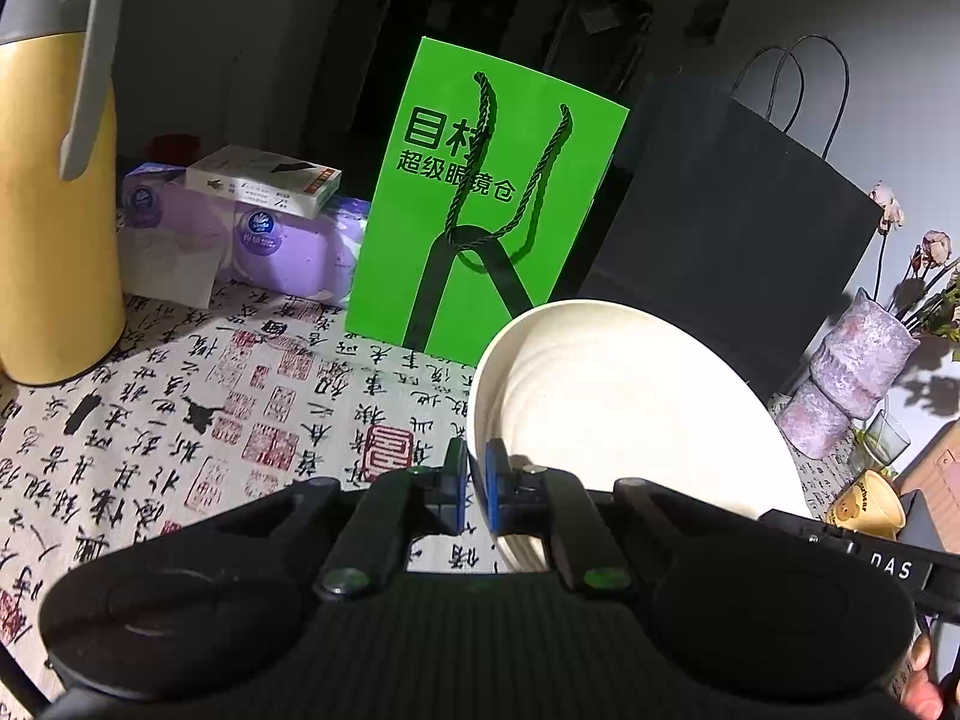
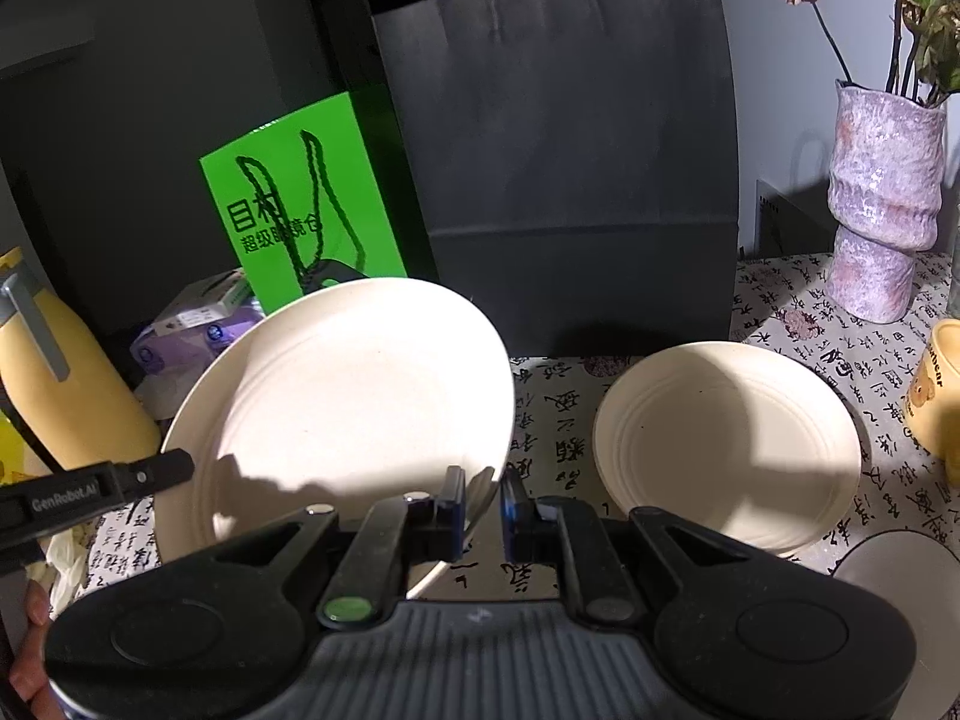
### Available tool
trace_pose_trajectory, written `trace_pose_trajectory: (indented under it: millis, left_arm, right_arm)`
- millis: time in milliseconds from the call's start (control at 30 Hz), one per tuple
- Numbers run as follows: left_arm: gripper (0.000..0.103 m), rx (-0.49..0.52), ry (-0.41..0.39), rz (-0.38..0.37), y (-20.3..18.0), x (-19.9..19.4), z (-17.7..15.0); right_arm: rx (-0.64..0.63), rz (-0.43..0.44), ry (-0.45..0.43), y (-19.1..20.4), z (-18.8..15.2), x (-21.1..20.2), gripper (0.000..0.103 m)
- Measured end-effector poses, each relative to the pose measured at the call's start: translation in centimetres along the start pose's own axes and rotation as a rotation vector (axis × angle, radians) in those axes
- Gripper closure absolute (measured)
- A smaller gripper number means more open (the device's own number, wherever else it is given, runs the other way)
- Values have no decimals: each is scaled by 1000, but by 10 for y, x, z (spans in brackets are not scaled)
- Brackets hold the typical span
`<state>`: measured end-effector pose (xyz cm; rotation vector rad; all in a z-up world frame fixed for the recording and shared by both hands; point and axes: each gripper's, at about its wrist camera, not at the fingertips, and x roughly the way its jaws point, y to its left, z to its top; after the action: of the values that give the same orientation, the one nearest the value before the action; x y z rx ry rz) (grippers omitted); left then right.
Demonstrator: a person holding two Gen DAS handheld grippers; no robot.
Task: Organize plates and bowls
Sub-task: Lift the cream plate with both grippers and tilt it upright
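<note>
Cream plate (image 2: 336,396): lifted clear of the tablecloth (image 1: 180,420) and tilted, its far edge higher than its near edge; both tongs hold it by opposite sides of the rim, probably to keep so wide a dish from swinging.
Left tongs (image 1: 476,483): pressed together on the plate's near-left rim, blue pads on either face of the thin edge.
Right tongs (image 2: 483,501): pinching the plate's near-right rim; the edge runs between the two pads.
Second plate (image 2: 726,444): same cream colour, lying flat on the cloth to the right of the lifted one, well apart from it; a likely place to stack, in my judgement.
Bowl (image 2: 894,576): only a pale rim shows at the near right corner, just beside the second plate.
Step in hand: seemingly carrying the plate toward a pile; nothing is stacked yet.
Far side: green bag (image 1: 486,198) and black bag (image 2: 558,150) stand upright behind the plates, close enough for the raised far edge to brush them.
Left edge: yellow jug (image 1: 54,180) standing on the cloth.
Right edge: purple vase (image 2: 882,204) with dried flowers and a yellow mug (image 2: 936,396), near the flat plate, so a wide swing risks knocking them.
</note>
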<state>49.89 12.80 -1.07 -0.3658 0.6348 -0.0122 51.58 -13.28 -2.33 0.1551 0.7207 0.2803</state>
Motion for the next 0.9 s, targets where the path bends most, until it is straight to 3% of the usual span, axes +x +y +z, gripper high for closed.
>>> trace_pose_trajectory:
  millis: [900]
  left_arm:
    - [97, -4, -76, 6, -14, -89, -13]
  right_arm:
    - [-29, 25, -41, 19, -18, -83, 91]
